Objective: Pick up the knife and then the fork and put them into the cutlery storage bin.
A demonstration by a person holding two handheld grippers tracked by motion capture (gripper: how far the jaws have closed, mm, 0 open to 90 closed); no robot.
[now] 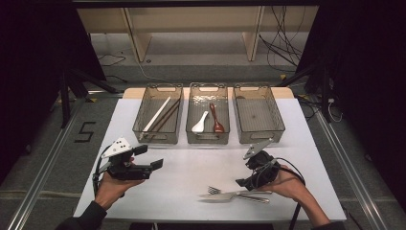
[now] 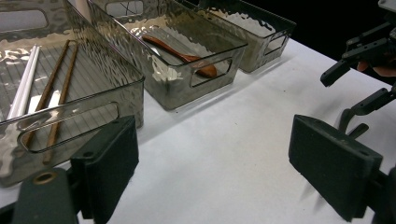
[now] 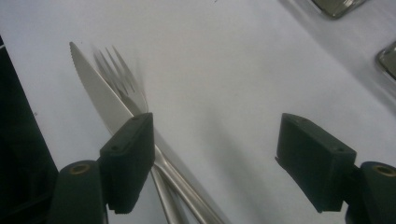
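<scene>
Steel knife (image 1: 225, 197) and fork (image 1: 239, 193) flat, crossed, tips toward table's left.

White table (image 1: 191, 177) – three bins (image 1: 207, 120) at back, knife (image 1: 225, 196), fork (image 1: 237, 193) near front

A white table (image 1: 191, 172) is set on grey floor (image 1: 43, 158) — wooden shelving (image 1: 191, 24) and loose cables (image 1: 282, 43) are seen behind, amid darkness.

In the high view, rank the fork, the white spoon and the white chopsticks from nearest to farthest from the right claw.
1. The fork, on the table just left of the right claw.
2. The white spoon, in the middle bin.
3. The white chopsticks, in the left bin, farthest away.
</scene>
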